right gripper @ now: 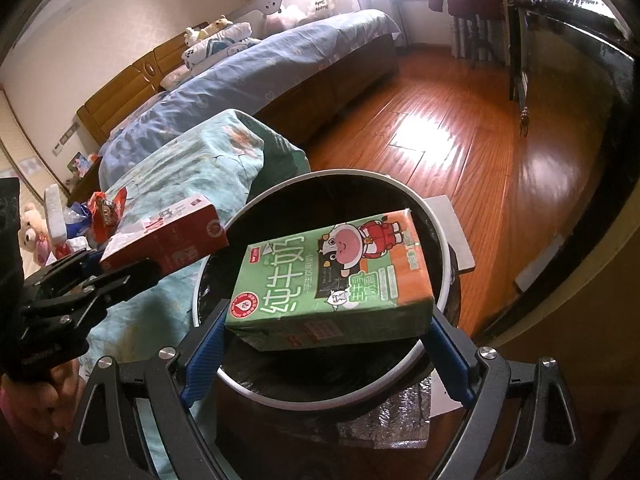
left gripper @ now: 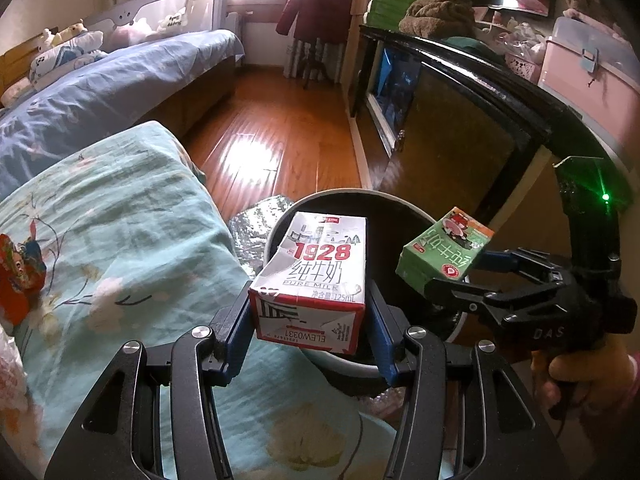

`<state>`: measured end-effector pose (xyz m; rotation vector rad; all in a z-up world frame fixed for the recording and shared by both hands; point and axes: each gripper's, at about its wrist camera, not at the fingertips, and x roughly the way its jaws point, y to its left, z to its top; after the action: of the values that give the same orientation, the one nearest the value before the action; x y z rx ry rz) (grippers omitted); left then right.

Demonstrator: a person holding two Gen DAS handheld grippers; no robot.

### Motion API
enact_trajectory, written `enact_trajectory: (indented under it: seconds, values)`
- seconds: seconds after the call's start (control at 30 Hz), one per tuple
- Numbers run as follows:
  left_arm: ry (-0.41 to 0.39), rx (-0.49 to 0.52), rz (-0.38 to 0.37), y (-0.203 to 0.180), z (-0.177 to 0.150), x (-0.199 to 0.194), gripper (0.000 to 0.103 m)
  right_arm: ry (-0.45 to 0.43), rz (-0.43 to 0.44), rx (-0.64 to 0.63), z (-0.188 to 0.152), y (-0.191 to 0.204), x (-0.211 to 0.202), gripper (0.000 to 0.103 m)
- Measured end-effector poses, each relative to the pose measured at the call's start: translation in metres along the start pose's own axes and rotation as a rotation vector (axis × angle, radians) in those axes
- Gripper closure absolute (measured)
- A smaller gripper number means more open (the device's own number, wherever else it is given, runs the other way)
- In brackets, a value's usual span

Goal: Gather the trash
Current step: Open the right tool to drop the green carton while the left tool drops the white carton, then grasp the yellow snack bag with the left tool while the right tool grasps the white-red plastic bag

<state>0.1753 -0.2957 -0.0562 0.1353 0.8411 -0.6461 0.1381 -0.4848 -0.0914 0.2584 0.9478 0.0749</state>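
My left gripper [left gripper: 308,312] is shut on a white and red "1928" milk carton [left gripper: 316,276] and holds it over the near rim of a round bin [left gripper: 276,228] with a black liner. My right gripper [right gripper: 328,336] is shut on a green milk carton [right gripper: 332,280] and holds it above the bin's [right gripper: 436,220] opening. In the left wrist view the right gripper [left gripper: 452,280] with the green carton [left gripper: 444,248] is at the bin's right side. In the right wrist view the left gripper [right gripper: 120,276] with the red and white carton [right gripper: 168,240] is at the bin's left side.
A surface with a teal floral cloth [left gripper: 100,232] lies left of the bin; more wrappers [right gripper: 104,212] lie on it. A bed [left gripper: 100,88] stands behind. A dark cabinet [left gripper: 460,132] is to the right. Wooden floor [left gripper: 272,128] stretches beyond the bin.
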Motion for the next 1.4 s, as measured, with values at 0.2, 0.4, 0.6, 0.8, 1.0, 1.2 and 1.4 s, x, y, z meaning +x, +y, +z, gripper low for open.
enact_trajectory:
  seconds: [0.2, 0.4, 0.6, 0.8, 1.0, 1.2, 1.4]
  values:
    - [0.033, -0.017, -0.003, 0.002, 0.000, 0.007, 0.039, 0.002, 0.004, 0.012, 0.001, -0.002, 0.000, 0.012]
    - [0.011, -0.041, 0.002, 0.009, -0.006, -0.006, 0.035, -0.015, 0.008, 0.028, 0.000, -0.002, -0.006, 0.012]
    - [0.000, -0.078, 0.023, 0.023, -0.024, -0.025, 0.034, -0.031, 0.035, 0.055, -0.006, 0.010, -0.011, 0.012]
    - [-0.023, -0.140, 0.058, 0.044, -0.048, -0.052, 0.034, -0.033, 0.080, 0.059, -0.015, 0.037, -0.013, 0.012]
    - [-0.049, -0.230, 0.101, 0.073, -0.070, -0.078, 0.034, -0.038, 0.132, 0.049, -0.020, 0.070, -0.015, 0.012]
    - [-0.072, -0.306, 0.159, 0.103, -0.093, -0.101, 0.034, -0.037, 0.169, 0.022, -0.025, 0.104, -0.013, 0.012]
    - [-0.089, -0.387, 0.197, 0.131, -0.111, -0.122, 0.034, -0.021, 0.206, 0.018, -0.030, 0.132, -0.003, 0.012]
